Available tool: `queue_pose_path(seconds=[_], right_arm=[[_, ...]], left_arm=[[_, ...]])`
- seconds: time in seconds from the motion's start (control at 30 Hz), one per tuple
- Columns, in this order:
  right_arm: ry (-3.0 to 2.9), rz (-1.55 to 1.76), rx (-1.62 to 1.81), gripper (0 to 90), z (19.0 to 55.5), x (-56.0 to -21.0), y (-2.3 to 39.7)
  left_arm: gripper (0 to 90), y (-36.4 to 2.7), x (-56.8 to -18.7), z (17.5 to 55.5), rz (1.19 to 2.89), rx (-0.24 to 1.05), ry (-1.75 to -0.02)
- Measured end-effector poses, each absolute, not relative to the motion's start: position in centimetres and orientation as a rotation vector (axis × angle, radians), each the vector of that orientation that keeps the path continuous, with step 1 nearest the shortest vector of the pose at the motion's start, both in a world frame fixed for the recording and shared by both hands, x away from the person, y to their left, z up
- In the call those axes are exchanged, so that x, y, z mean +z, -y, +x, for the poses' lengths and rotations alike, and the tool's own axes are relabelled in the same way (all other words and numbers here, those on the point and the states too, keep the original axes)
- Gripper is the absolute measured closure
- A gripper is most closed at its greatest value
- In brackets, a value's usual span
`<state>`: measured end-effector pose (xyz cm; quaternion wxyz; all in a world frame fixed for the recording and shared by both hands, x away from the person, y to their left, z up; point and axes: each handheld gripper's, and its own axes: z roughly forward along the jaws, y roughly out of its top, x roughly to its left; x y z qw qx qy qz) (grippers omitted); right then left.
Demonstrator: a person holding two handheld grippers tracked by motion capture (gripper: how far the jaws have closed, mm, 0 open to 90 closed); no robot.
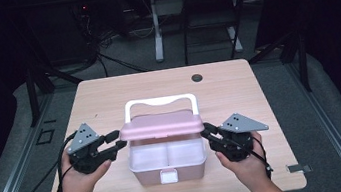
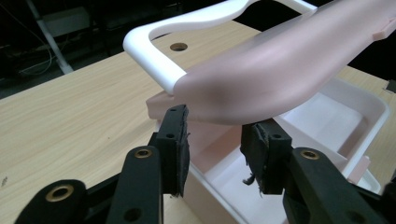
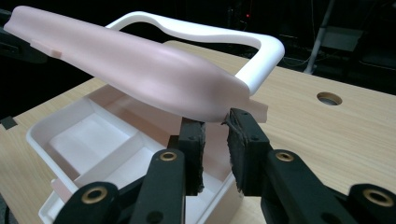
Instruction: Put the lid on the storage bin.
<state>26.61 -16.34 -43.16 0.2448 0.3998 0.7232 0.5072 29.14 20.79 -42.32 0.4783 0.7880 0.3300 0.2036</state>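
A pink box with a white inner tray split into two compartments stands mid-table. Its pink lid is raised and tilted over the back half, and the white handle lies behind it. My left gripper is at the lid's left end. In the left gripper view its jaws stand apart under the lid's corner, and the pads do not press on it. My right gripper is at the lid's right end, and its tips pinch the lid's corner edge.
The wooden table has a round cable hole at the back right. A white latch sits on the box's front wall. Beyond the table are desk legs and cables on a dark floor.
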Motion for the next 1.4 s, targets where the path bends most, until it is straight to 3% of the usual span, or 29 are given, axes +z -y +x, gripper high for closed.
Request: queue_pose_path(seconds=[0.17,1.4], right_arm=[[-1.985,1.087,1.384,72.1,26.4,-43.7,16.4],[-2.071,1.109,1.355,69.7,24.8,-46.7,17.9]], left_arm=[[55.7,-21.2,-43.2,29.1,1.934,0.488,-0.816],[56.8,-21.6,-45.7,27.3,2.004,0.426,-0.801]])
